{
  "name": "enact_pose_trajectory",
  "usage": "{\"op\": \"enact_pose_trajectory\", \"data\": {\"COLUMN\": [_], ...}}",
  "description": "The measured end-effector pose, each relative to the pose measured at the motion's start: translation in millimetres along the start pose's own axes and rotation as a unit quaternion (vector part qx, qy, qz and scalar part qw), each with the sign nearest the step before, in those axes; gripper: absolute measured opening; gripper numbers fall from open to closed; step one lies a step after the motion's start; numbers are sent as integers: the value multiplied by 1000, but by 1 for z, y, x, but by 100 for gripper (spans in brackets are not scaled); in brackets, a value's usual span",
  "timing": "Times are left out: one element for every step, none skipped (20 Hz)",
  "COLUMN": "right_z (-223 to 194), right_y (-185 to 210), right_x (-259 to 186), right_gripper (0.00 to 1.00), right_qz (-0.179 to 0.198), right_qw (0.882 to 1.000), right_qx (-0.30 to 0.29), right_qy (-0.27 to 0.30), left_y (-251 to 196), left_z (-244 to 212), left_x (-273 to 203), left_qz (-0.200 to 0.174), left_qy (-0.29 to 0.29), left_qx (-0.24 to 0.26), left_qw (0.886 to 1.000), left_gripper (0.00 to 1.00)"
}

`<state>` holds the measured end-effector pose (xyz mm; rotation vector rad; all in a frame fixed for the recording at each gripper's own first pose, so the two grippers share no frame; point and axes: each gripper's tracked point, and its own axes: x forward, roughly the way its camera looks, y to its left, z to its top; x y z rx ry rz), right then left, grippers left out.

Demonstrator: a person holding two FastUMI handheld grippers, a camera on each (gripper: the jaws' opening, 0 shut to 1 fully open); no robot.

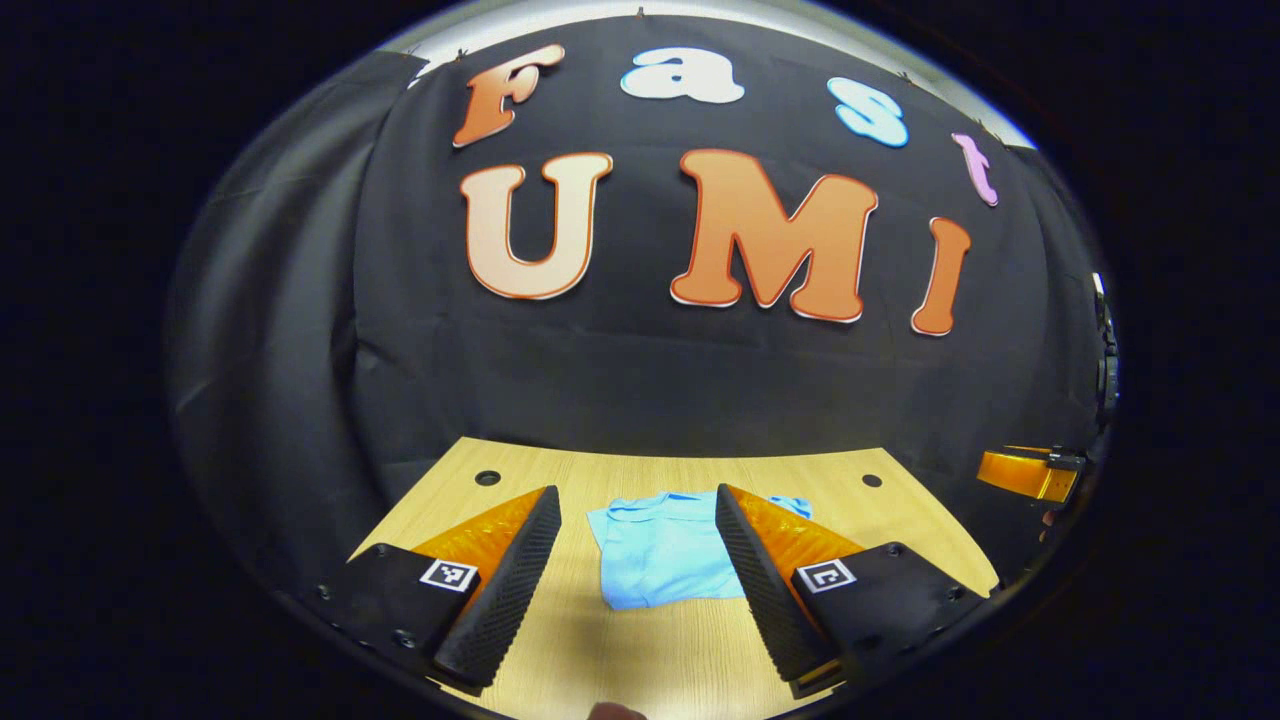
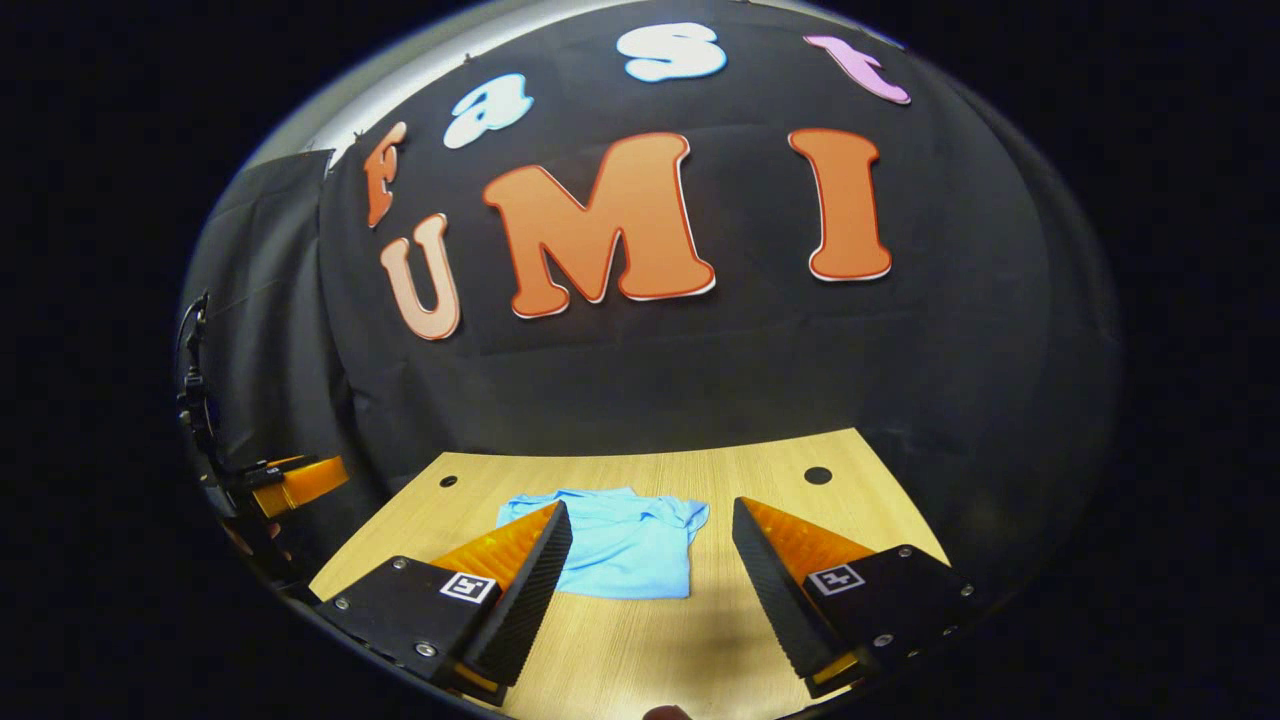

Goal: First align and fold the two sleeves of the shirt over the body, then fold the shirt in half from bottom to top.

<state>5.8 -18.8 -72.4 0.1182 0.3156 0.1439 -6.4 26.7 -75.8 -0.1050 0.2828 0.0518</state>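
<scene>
Light-blue fabric shirt (image 1: 668, 550) sits folded mid pale wooden surface (image 1: 900, 510); left tongs (image 1: 640, 560) and right tongs (image 2: 650, 570) both spread, empty, hovering near. Careless contact could drag the folds open.

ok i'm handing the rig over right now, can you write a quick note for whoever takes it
Left gripper: open, holding nothing, raised above the near part of the table.
Right gripper: open, holding nothing, also raised and back from the cloth.
Shirt: light blue, lying on the wooden table as a compact, roughly squarish bundle, collar end toward the back wall.
Done: it looks folded already, with no sleeve sticking out to either side.
Left: probably nothing but a check; the layers cannot be counted from here, so confirm the bottom-to-top fold and tidy the edges if needed.
</scene>
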Motion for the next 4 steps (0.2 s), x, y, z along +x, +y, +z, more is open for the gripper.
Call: {"op": "enact_pose_trajectory", "data": {"right_z": [-1, -1, -1, -1], "right_y": [3, 6, 9, 11], "right_x": [-13, -25, -39, -49], "right_gripper": [97, 98, 98, 98], "right_qz": [4, 7, 12, 15], "right_qw": [1000, 1000, 1000, 999], "right_qx": [-8, -13, -17, -21], "right_qy": [-5, -10, -16, -23], "left_y": [-2, -4, -6, -6], "left_z": [1, 1, -2, -3], "left_x": [-13, -24, -38, -50], "left_qz": [3, 5, 7, 9], "left_qy": [-9, -17, -24, -29], "left_qx": [2, 4, 5, 6], "left_qw": [1000, 1000, 1000, 1000], "left_gripper": [100, 98, 100, 100]}}
